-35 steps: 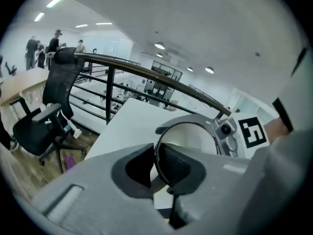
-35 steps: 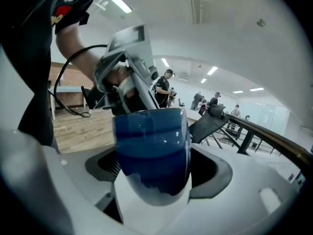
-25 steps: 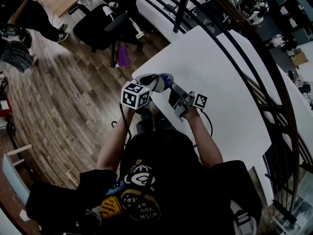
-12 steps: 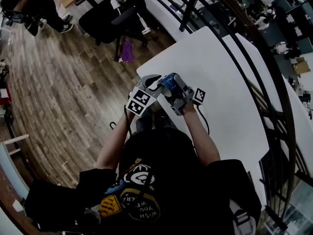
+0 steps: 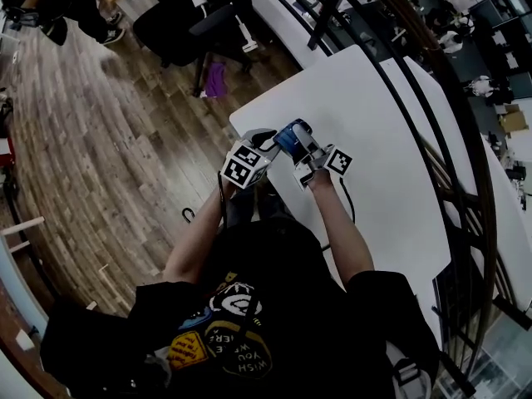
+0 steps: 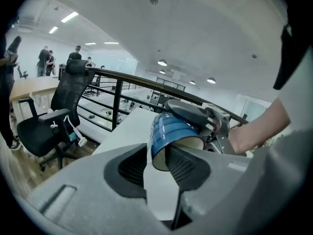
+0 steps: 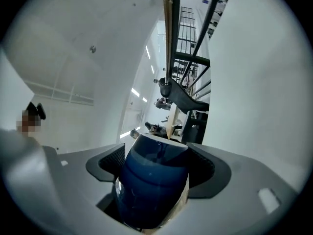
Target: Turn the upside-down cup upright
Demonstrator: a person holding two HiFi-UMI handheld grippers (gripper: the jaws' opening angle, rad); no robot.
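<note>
Far left on my feed, a black office chair (image 6: 71,87) stands on the wooden floor (image 5: 108,140) off the table's corner, and a dark railing (image 6: 127,78) runs behind it.

Next comes the left gripper (image 6: 157,153). Its jaws have just been opening and now stand apart, with the lip of the blue cup (image 6: 173,129) in the gap between them (one jaw lies outside the wall and the other across the cream mouth, and I see neither pad pressing).

The cup is held over the near left corner of the white table (image 5: 374,123). It is tilted onto its side, mouth facing the left gripper's camera and base pointing away.

To the right of that, the right gripper (image 7: 155,155) has the cup by its body. Its jaws have just been closing, and both pads now sit against the blue wall, set wide around it.

In the head view the two grippers meet at the cup, and the rest of the table stretches away to the right.
</note>
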